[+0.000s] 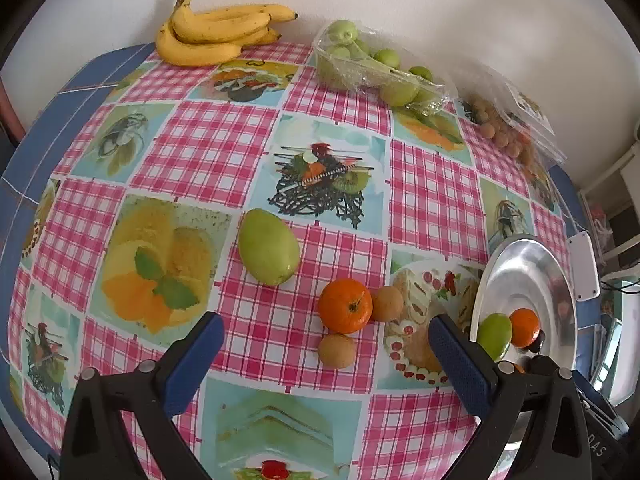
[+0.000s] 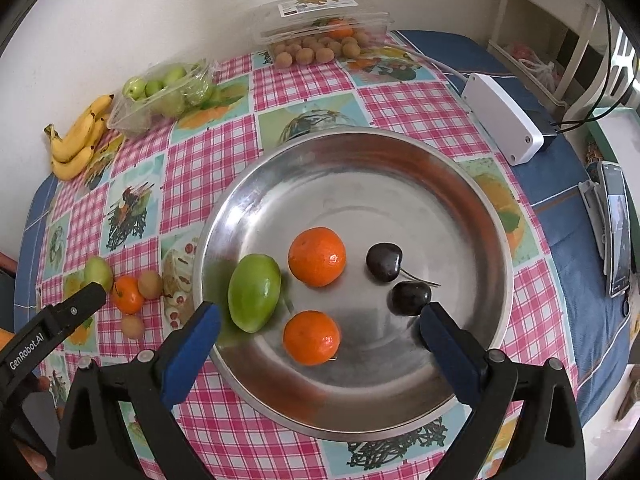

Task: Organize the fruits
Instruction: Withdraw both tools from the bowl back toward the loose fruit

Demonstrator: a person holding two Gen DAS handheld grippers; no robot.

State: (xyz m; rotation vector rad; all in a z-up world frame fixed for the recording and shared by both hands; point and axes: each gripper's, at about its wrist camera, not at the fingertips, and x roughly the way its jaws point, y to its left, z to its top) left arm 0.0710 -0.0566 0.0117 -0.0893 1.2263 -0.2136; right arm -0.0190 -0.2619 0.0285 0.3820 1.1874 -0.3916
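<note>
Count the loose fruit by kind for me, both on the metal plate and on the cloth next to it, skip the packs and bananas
Tangerines: 3
Green mangoes: 2
Dark cherries: 2
Small brown fruits: 2
Total: 9, five of them on the metal plate.

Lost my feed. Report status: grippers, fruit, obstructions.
Left gripper open, empty, above the loose tangerine. Right gripper open, empty, over the steel bowl. Bowl holds five fruits; four loose on the tablecloth. No obstructions.
</note>
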